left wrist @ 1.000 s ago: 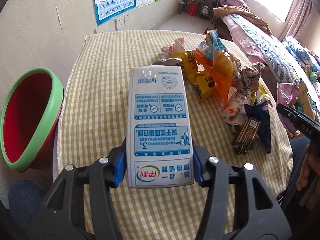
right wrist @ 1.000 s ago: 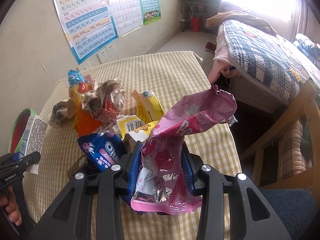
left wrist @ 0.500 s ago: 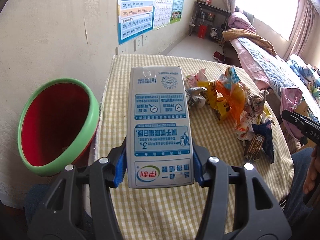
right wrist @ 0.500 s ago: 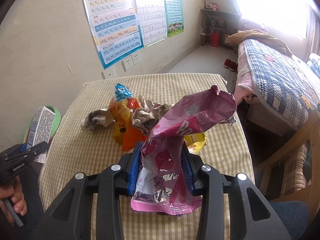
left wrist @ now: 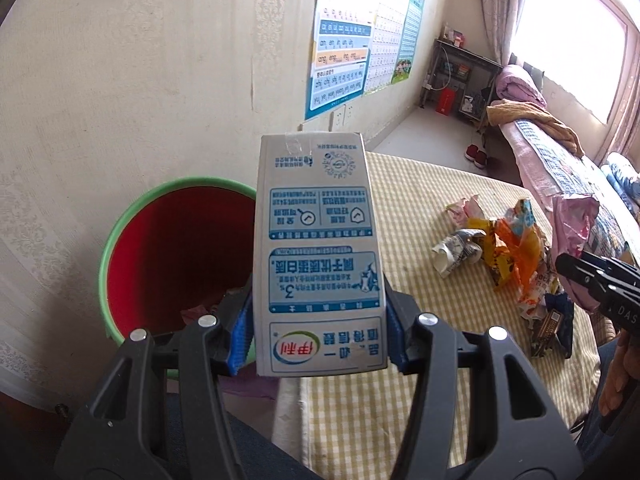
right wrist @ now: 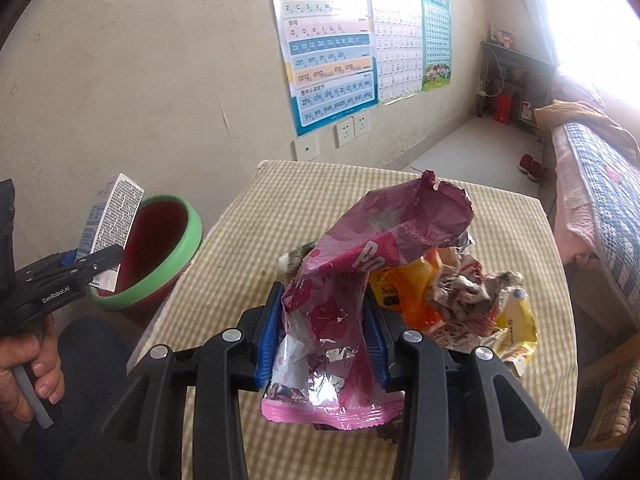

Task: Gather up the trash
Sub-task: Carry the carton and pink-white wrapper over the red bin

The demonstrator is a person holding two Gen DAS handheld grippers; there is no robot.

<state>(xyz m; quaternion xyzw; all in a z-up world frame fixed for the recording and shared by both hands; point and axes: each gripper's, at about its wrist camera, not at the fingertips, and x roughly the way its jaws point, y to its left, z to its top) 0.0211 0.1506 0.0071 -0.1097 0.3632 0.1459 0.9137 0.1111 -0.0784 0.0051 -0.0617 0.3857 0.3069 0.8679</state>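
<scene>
My left gripper (left wrist: 318, 332) is shut on a white and blue milk carton (left wrist: 318, 252), held upright in the air at the table's left edge, beside the red bin with a green rim (left wrist: 172, 256). The carton (right wrist: 112, 224) and bin (right wrist: 160, 252) also show in the right wrist view. My right gripper (right wrist: 324, 332) is shut on a crumpled pink foil snack wrapper (right wrist: 360, 280), held above the checked table (right wrist: 240, 240). A pile of orange, yellow and crumpled wrappers (right wrist: 464, 300) lies on the table right of it; the pile also shows in the left wrist view (left wrist: 508, 252).
The table (left wrist: 420, 208) stands against a wall with posters (right wrist: 332, 52) and sockets. A bed (right wrist: 600, 200) runs along the right. A wooden chair (right wrist: 616, 392) is at the near right. The person's lap is below the grippers.
My left gripper has carried the carton left and up, off the table toward the bin. My right gripper has lifted with the pink wrapper and turned left, bringing the bin into view.
</scene>
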